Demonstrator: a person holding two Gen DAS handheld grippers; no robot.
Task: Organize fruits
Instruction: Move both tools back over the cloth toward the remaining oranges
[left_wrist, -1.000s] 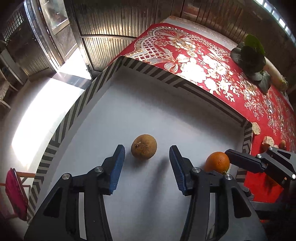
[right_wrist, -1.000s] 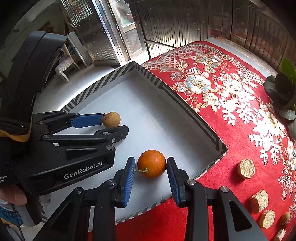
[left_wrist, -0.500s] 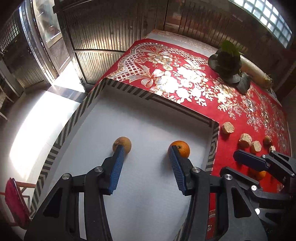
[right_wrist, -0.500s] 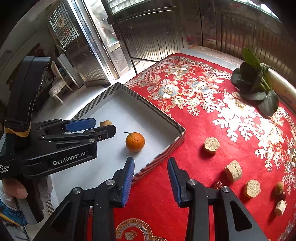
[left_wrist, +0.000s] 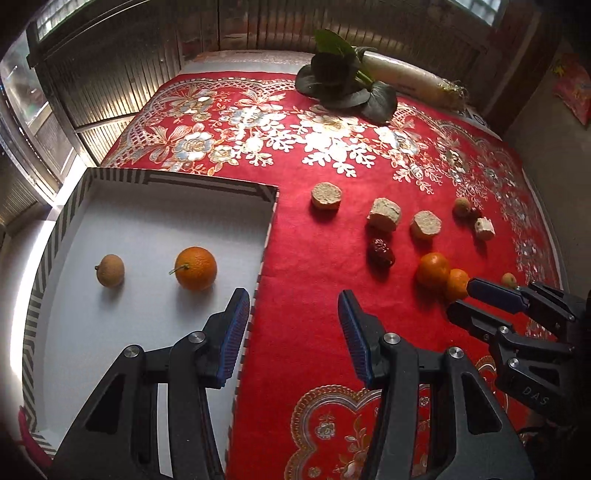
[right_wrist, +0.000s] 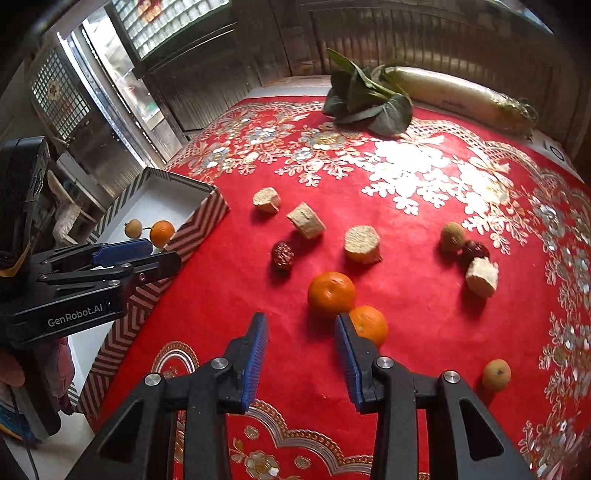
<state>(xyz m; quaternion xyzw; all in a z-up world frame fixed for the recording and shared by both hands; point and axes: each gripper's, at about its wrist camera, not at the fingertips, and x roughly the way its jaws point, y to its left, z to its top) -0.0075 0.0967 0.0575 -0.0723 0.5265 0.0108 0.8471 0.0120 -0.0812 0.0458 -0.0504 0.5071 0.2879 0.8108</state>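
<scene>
I had swung both empty, parted hand-held grippers, left (left_wrist: 291, 332) and right (right_wrist: 299, 350), from the tray (left_wrist: 266, 221) toward the loose oranges (right_wrist: 331, 293); two fruits were boxed.

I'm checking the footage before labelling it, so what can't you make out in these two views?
- Left view: second orange partly hidden behind the right tongs.
- Right view: box floor mostly hidden by its wall and the left tongs.
- Both views: white radish is far; its surface detail is unreadable.
</scene>
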